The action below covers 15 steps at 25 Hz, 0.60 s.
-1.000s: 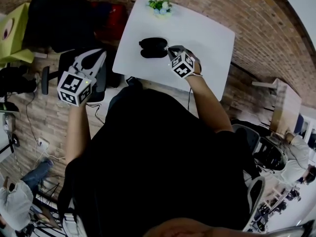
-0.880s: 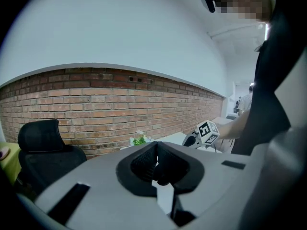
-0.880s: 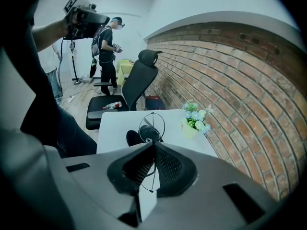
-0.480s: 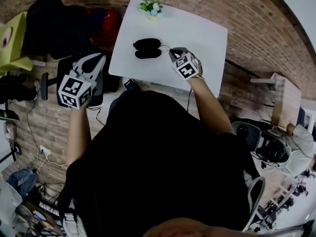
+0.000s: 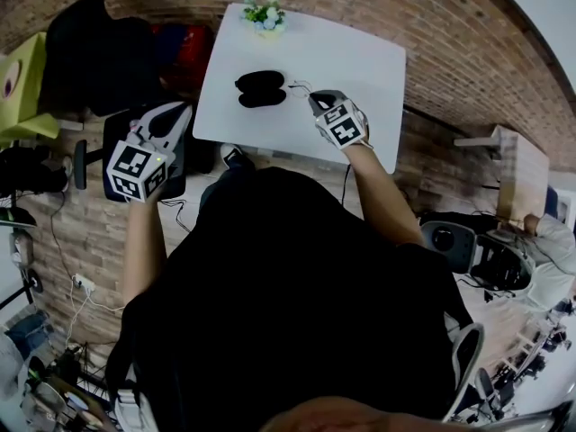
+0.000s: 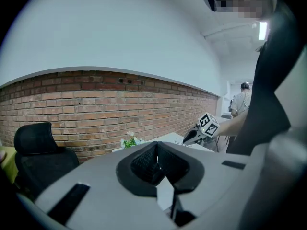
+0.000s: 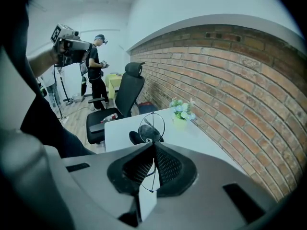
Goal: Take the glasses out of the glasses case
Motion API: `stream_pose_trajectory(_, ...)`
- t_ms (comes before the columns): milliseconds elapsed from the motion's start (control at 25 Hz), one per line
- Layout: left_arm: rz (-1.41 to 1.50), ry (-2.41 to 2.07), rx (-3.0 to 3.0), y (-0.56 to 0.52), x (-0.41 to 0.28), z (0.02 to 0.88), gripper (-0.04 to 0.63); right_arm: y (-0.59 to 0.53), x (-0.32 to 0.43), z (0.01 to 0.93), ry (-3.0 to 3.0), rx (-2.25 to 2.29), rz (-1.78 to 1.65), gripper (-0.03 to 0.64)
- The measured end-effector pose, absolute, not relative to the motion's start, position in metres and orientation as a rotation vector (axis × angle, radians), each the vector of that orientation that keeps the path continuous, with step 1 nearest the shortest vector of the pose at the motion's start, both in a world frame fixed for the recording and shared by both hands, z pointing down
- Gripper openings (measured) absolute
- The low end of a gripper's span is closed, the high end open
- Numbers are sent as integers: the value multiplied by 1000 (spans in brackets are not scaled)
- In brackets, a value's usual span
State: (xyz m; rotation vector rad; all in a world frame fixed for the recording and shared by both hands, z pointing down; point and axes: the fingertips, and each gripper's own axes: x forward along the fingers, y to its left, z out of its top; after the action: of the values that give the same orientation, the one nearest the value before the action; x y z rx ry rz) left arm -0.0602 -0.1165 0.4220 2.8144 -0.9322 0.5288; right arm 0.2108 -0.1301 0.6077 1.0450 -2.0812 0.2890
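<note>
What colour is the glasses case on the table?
Black; the glasses case shows best in the head view.

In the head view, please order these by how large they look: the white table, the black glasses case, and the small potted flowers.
1. White rectangular table, by far the largest.
2. Black glasses case.
3. Small potted flowers, only slightly smaller than the case and standing farther away, so these two are unsure.

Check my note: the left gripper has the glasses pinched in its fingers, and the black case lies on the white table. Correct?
No: the right gripper holds the glasses, as the right gripper view shows; the left gripper is shut on nothing. The black case does lie on the white table.
</note>
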Motion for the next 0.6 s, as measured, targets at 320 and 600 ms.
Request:
stream_pose_trajectory(320, 538, -908, 2821, -105, -45, 424, 11, -119, 229, 607, -2098, 1089, 333, 23)
stream_pose_trajectory(600, 536, -890, 2835, -97, -30, 424, 11, -110, 246, 602, -2146, 1147, 409, 23)
